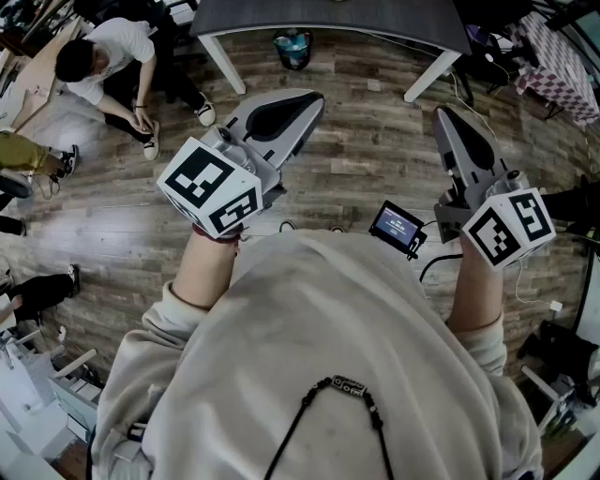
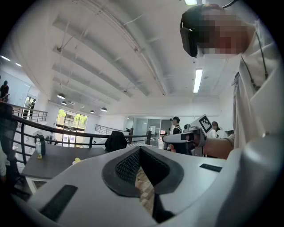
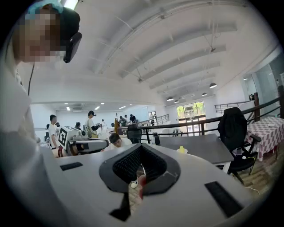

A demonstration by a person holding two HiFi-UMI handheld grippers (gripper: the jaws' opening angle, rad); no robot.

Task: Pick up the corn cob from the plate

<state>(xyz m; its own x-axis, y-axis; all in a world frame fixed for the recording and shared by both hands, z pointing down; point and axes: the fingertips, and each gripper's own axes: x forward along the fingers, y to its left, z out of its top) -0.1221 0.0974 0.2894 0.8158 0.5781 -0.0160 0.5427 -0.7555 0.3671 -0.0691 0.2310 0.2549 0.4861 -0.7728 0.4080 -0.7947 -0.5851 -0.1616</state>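
The corn cob (image 3: 181, 149) shows as a small yellow shape on a white plate (image 3: 182, 152) on the grey table (image 3: 199, 148) ahead in the right gripper view. In the left gripper view a yellow shape (image 2: 77, 160), probably the same cob, lies on that table (image 2: 53, 162). The head view shows only the table's near edge (image 1: 328, 23); plate and cob are out of sight there. My left gripper (image 1: 314, 98) and right gripper (image 1: 442, 114) hang over the wooden floor, well short of the table. Both are shut with nothing between the jaws.
A person (image 1: 103, 56) sits on the floor at the upper left. A teal bin (image 1: 293, 49) stands under the table. A small screen device (image 1: 398, 225) with a cable lies by my feet. A black chair (image 3: 233, 126) stands at the table's right end.
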